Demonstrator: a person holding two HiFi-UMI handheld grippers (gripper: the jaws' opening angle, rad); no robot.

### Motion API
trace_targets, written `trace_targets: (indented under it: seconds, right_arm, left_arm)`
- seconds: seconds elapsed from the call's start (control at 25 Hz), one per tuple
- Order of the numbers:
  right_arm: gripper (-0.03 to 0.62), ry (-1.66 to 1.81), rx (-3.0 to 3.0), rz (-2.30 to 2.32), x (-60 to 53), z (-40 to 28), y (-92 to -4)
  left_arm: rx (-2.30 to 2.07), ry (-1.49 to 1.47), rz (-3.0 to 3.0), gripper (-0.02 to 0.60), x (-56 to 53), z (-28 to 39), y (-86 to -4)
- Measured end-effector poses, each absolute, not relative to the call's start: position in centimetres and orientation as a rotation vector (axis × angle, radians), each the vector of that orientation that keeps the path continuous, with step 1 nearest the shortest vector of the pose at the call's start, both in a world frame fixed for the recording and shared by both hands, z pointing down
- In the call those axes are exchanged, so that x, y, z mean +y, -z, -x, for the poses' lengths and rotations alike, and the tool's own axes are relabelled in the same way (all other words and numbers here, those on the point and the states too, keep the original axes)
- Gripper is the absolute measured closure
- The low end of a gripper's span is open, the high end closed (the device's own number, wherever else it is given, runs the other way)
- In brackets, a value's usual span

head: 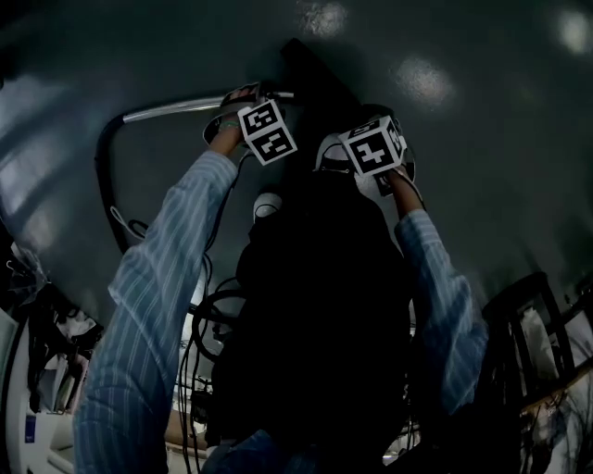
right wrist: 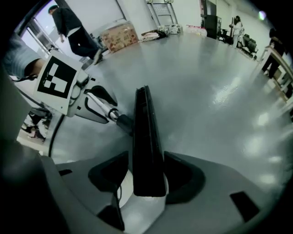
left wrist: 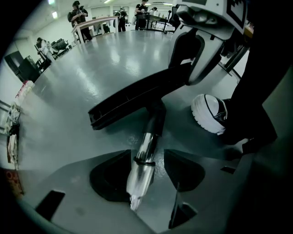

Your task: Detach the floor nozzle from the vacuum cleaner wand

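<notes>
The left gripper [left wrist: 145,176] points steeply down with its jaws spread, straddling the shiny silver metal wand tube [left wrist: 144,157]. A strip of glossy grey floor [left wrist: 82,73] shows on each side of the tube, so neither pad touches it. Just ahead, the tube enters a curved black neck [left wrist: 155,116] that joins the long, flat black plastic floor nozzle [left wrist: 132,100], which lies on the floor across that view. The right gripper [right wrist: 147,178] is also spread, its jaws flanking one narrow end of the nozzle, which nearly fills the space between them. A white shoe [left wrist: 208,114] stands near the neck's right side. Beyond the nozzle's far edge the floor lies open, with tables [left wrist: 96,20] and people [left wrist: 75,13] well away at the back.
</notes>
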State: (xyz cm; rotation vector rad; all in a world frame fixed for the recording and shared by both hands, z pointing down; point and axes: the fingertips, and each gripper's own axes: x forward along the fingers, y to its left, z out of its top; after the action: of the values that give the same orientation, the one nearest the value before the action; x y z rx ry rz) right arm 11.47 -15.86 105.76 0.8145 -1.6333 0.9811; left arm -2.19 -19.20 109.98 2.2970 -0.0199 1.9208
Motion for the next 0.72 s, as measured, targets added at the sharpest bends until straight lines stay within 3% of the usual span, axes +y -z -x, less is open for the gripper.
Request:
trace_targets:
  seconds: [0.44, 0.72]
  right_arm:
    - [0.375, -0.893, -1.521, -0.834, -16.6, -12.5, -105.4]
    - [0.378, -0.949, -1.395, -0.899, -14.5, -18.8, -105.7]
  left_arm:
    - [-0.176, -1.989, -2.192, 0.383, -20.4, 4.0, -111.9]
    - [-0.191, -1.954, -2.220, 0.383, -20.3, 3.8, -111.9]
